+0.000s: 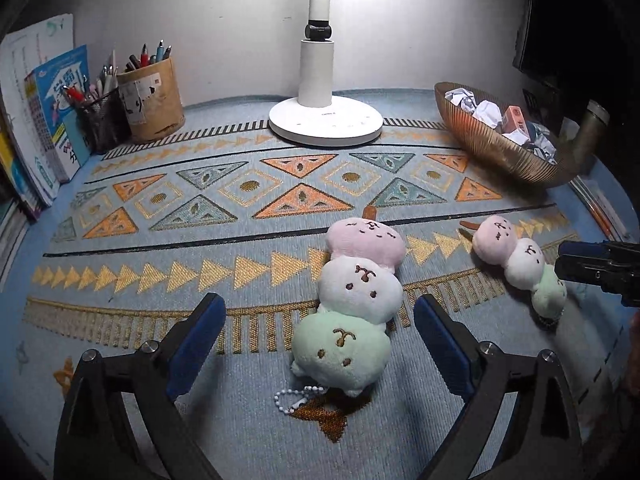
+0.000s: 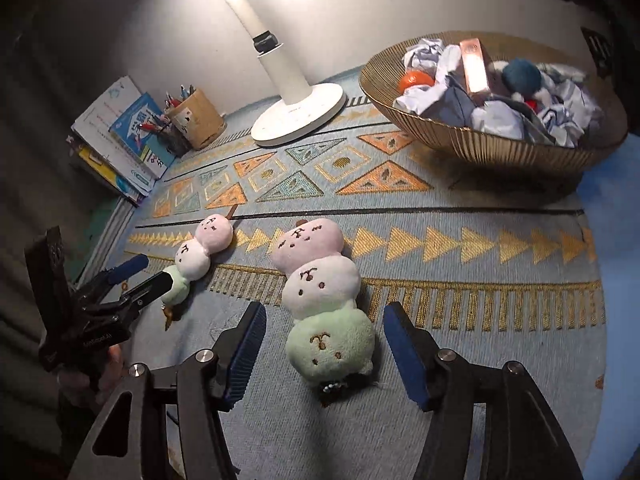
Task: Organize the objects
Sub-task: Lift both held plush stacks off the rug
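On the patterned worktop both dango plushies, left plush and right plush, lie side by side; left tool and right tool gape wide, unloaded. Placing looks done; next, withdraw cleanly.

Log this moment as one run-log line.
left gripper: open, astride left plush | right gripper: open, astride right plush | both plushes flat on mat | basket: untouched

Two dango plushies flat, side by side
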Motion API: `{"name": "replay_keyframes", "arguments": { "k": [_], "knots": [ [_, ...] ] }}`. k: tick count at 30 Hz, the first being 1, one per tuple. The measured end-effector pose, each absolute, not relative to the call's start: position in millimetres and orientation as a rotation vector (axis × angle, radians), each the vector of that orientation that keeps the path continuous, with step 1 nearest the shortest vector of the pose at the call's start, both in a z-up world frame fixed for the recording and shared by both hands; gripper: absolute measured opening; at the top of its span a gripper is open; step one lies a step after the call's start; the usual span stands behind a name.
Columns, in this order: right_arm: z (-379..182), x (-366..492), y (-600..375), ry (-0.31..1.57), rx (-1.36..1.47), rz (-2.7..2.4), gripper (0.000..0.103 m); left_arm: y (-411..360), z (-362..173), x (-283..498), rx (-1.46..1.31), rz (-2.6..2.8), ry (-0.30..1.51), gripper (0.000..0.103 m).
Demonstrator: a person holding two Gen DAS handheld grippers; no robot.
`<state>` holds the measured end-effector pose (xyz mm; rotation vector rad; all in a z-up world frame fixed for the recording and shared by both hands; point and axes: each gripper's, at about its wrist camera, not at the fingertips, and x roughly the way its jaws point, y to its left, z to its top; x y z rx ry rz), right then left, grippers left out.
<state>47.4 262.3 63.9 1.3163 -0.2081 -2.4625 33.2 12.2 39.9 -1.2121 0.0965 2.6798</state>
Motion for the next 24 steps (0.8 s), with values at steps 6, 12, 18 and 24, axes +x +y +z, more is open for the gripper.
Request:
{"name": "replay_keyframes", "arguments": {
  "k": [6, 12, 18, 24],
  "knots": [
    [58.1, 44.5, 241.7, -0.018, 1.292, -2.531, 0.059, 25.0, 28.6, 22.7, -1.245, 2.667, 0.159, 0.094],
    [45.6, 43.7, 225.5, 0.132, 1.296, -2.550, 0.059, 28.1, 23.3, 19.5, -1.280, 2.664, 0.186, 0.086],
    [35.8, 42.1, 215.2, 0.199, 1.308, -2.565, 0.059, 34.5, 19.5, 22.3, -1.289, 2.630, 0.198, 0.061],
    [35.0, 47.0, 212.4, 0.218, 1.290, -2.585, 0.049, 38.7, 20.6, 26.4, -1.270, 2.640, 0.224, 0.053]
  ]
}}
